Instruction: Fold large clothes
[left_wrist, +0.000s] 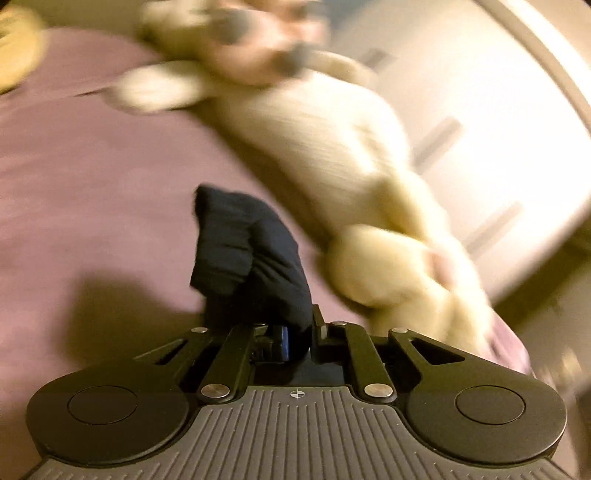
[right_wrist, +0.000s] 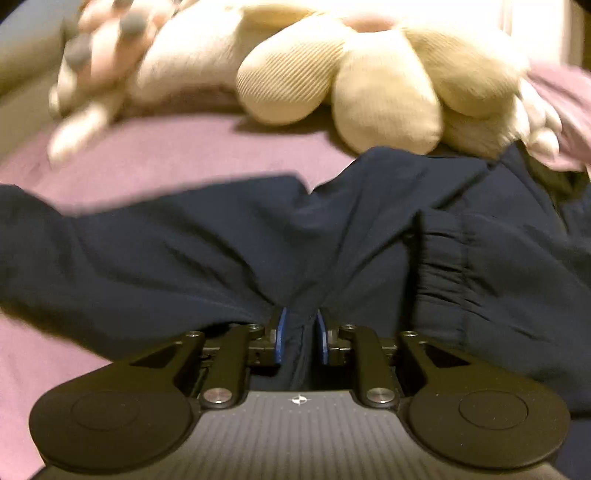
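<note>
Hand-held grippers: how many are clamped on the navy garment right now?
2. The left hand-held gripper pinches a bunched end of the navy garment; the right hand-held gripper grips a fold beside its elastic waistband.

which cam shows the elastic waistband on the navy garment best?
Right wrist: the gathered waistband is in focus on the spread navy garment. Left wrist shows only a bunched fold of the garment rising from its jaws, no waistband visible.

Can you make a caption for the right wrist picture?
Right gripper pinches crumpled navy blue fabric garment on purple bedsheet, near cream plush toy.
</note>
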